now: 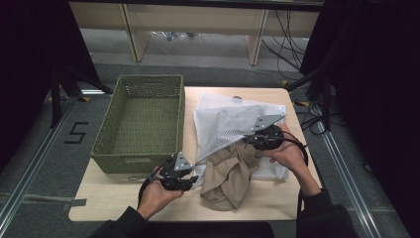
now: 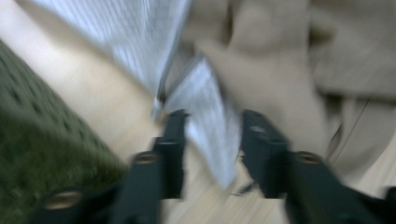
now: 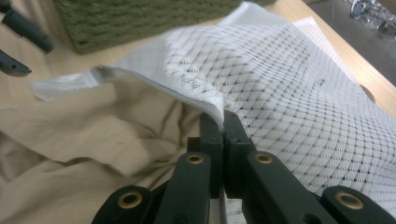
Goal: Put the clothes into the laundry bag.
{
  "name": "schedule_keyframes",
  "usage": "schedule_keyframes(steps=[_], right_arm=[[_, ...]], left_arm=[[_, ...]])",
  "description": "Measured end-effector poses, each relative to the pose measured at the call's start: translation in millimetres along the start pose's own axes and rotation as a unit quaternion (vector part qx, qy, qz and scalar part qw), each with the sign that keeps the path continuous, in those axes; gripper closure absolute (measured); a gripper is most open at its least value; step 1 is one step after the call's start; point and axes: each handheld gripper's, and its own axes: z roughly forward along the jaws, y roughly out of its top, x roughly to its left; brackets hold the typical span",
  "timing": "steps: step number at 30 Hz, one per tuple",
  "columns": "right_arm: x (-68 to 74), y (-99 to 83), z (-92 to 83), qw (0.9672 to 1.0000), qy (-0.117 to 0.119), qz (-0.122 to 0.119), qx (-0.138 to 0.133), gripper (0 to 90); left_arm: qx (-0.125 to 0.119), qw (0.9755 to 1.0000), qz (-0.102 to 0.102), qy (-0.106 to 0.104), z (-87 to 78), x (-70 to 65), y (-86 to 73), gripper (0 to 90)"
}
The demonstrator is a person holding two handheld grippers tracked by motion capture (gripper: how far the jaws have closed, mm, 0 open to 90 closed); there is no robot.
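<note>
My forearms come in at the near edge of the high view, and from there I read the job as stuffing a beige garment into a white mesh bag on the counter.

The right tool has its jaws pressed tight together on the hem of the bag's mouth, pinching the mesh and holding that edge up above the garment. The left tool stands partly open; a strip of the bag's white edge lies between the jaws, but I see gaps on both sides, so I judge it has no hold. That picture is smeared, so the strip may brush one jaw and I could not tell.

The garment is about half in: its upper part sits under the lifted mesh, and the rest spills out toward me in a heap on the counter. My next move, as I see it, calls for the left tool to close on the bag's near lip or on the loose cloth, while the right keeps the mouth raised, so the heap can be fed in without the opening collapsing.

The right tool's view gives me the pinch itself and the weave of the mesh, which the high view is too far off to show. The high view alone gives the layout: the green basket standing to the left of the bag, touching neither tool.
</note>
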Motion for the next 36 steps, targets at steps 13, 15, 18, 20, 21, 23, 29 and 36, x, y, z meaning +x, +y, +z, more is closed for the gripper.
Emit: schedule_keyframes(steps=[13, 15, 18, 20, 21, 23, 29, 36], right_arm=[[6.7, 4.2, -5.2, 0.9999, -0.002, -0.003, -0.009, 90.0], [6.4, 4.3, -5.5, 0.9999, -0.001, -0.006, -0.011, 90.0], [6.7, 4.1, -5.8, 0.9999, -0.001, -0.008, -0.011, 90.0], [7.2, 4.3, -6.8, 0.9999, 0.004, -0.008, -0.008, 90.0], [7.0, 4.7, -7.3, 0.9999, 0.007, -0.008, -0.005, 90.0], [7.7, 4.9, -6.4, 0.9999, -0.002, -0.009, -0.009, 90.0], [8.0, 5.2, -8.5, 0.9999, 0.007, -0.011, -0.008, 90.0], [9.8, 3.6, -14.1, 0.9999, 0.006, -0.01, -0.004, 90.0]], left_arm=[[0.04, 0.9969, 0.02, -0.064, 65.5, -76.1, 43.9, 21.9], [0.047, 0.9967, 0.026, -0.06, 78.4, -81.2, 46.0, 17.8], [0.054, 0.9966, 0.039, -0.048, 97.0, -82.4, 46.0, 19.2], [0.062, 0.996, 0.046, -0.045, 104.7, -80.2, 45.2, 20.9], [0.06, 0.9951, 0.056, -0.055, 106.4, -78.0, 45.1, 31.7], [0.045, 0.9959, 0.055, -0.057, 108.0, -72.7, 47.0, 58.6], [-0.008, 0.9985, 0.029, -0.046, 88.6, -55.1, 67.0, 86.0], [-0.033, 0.9985, -0.007, 0.043, 98.3, -18.1, 82.8, 84.5]])
